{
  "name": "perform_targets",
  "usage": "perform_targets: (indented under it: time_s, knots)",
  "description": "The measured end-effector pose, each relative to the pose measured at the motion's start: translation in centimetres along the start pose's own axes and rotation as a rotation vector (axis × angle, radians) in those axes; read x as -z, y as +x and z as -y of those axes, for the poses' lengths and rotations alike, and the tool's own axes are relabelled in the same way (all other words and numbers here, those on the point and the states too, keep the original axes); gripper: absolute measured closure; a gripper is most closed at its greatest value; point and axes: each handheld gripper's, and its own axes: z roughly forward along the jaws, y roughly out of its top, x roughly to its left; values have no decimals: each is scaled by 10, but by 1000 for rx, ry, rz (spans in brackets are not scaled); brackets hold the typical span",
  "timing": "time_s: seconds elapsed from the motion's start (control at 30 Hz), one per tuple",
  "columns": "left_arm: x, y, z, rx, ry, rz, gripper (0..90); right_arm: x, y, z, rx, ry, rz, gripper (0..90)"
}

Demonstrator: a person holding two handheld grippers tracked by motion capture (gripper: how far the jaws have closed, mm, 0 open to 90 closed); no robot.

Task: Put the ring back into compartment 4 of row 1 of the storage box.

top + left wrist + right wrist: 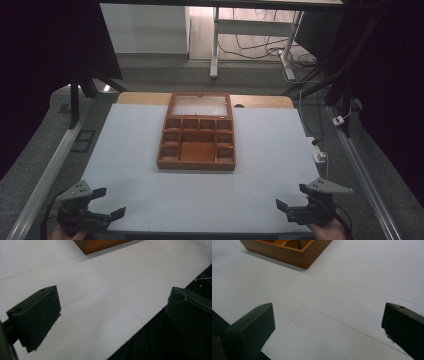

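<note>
Wooden box (197,142) at the table's (130,150) centre, toward the far side, lid (199,105) raised at the back. Glossy reddish-brown wood, square-cornered, split into small compartments round a larger middle one; all apparently empty. Lid framed in the same wood, with a pale, glass-like panel. Table covered in matte white sheets with faint seams. Left hand-held gripper (102,202) low at the near left corner, jaws spread wide, holding nothing. Right hand-held gripper (292,201) at the near right corner, likewise wide and empty. Both well apart from the box. Likely the very start, before any reach. Next move probably a forward reach to the box, perhaps to its lid; calls for closing in on a thin wooden edge without shoving the box.
</note>
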Motion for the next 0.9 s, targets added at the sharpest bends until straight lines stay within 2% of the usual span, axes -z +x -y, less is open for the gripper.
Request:
perform_targets:
  time_s: [0.17,0.53,0.9]
  knots:
    - [0,0,0,2,-1,-1,1,6,-3,7,-21,5,12,0]
    - [0,0,0,-2,0,-1,1,10,-4,18,-45,65,39,0]
    - [0,0,0,3,6,4,0,12,0,22,-12,122,62,0]
